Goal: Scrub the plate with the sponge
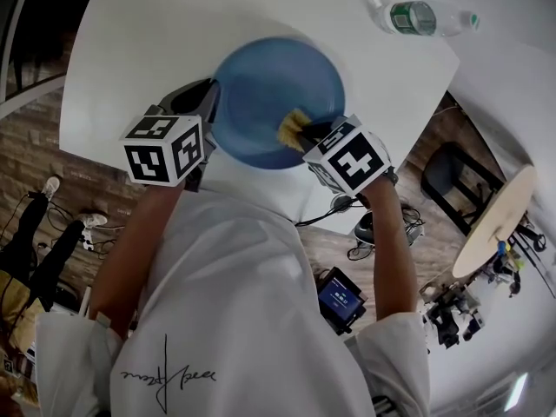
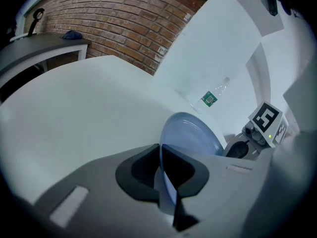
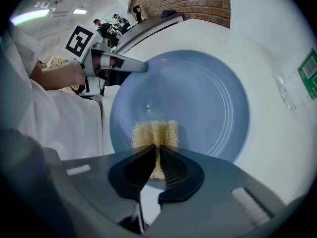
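blue plate: at the near edge of the white table, rim clamped by the left gripper. yellow sponge: pinched in the right gripper, touching the plate's near inner face; the rest of the plate lies straight ahead.

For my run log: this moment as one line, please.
left claw: shut on rim of round blue plate | right claw: shut on yellow sponge | sponge: against plate

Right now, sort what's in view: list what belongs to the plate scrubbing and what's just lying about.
In the job: blue plate, rim clamped in the left tool; yellow sponge, gripped in the right tool, on the plate.
Lying about: plastic bottle with green label, on the white table.
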